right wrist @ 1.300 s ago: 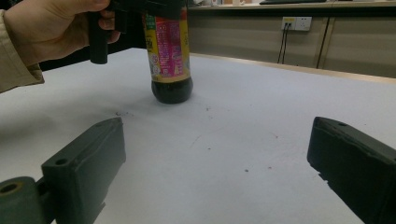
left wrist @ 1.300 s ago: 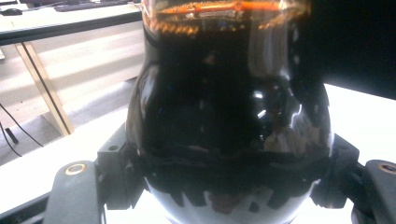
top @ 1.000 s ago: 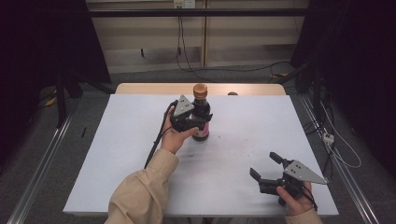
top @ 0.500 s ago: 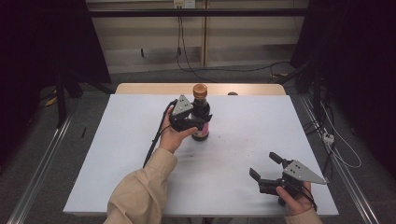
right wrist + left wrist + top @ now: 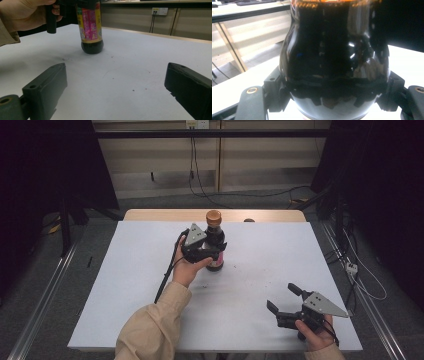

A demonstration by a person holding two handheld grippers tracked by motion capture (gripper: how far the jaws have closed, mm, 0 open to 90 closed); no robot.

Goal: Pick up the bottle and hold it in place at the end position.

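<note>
Toward the far middle of the white table (image 5: pixel 125 285) stands a dark bottle (image 5: pixel 216 251) with an orange cap (image 5: pixel 214 215), filled with near-black liquid. The left gripper (image 5: pixel 212 251) pinches it around the bulging shoulder, jaws pressed against both sides of the glass (image 5: pixel 334 65), as the left gripper view shows close up. From the right gripper view the bottle's yellow and pink label (image 5: pixel 90 22) is readable as a band, base resting on the table. At the near right, the right gripper (image 5: pixel 284 299) hovers with jaws spread wide, holding nothing.
</note>
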